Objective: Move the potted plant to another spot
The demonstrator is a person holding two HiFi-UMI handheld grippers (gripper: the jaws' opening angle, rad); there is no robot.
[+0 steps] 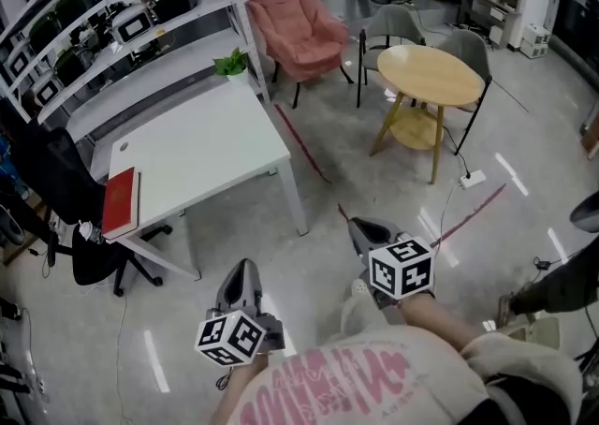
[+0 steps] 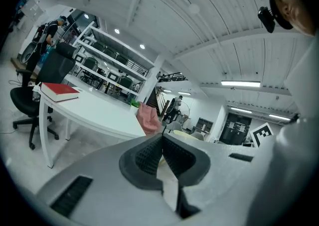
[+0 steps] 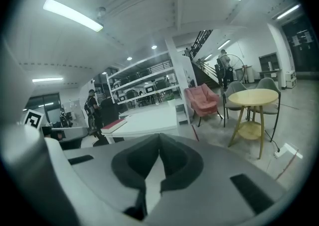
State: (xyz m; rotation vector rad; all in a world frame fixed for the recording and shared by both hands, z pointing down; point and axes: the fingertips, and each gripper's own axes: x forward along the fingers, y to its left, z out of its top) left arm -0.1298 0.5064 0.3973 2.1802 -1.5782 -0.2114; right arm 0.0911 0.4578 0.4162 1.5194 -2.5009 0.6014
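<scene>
A small green potted plant (image 1: 230,64) stands at the far corner of the white table (image 1: 201,147), close to the shelving. Both grippers hang low in the head view, well short of the table and over the floor. My left gripper (image 1: 243,273) has its jaws together with nothing between them; the plant (image 2: 133,103) is a tiny green patch far off in its view. My right gripper (image 1: 367,228) is shut and empty too, pointing toward the table (image 3: 144,120).
A red book (image 1: 121,201) lies at the table's near left end. Black office chair (image 1: 89,255) stands left of the table. White shelving (image 1: 112,30) runs behind it. A pink armchair (image 1: 299,28) and a round wooden table (image 1: 429,77) with grey chairs stand to the right.
</scene>
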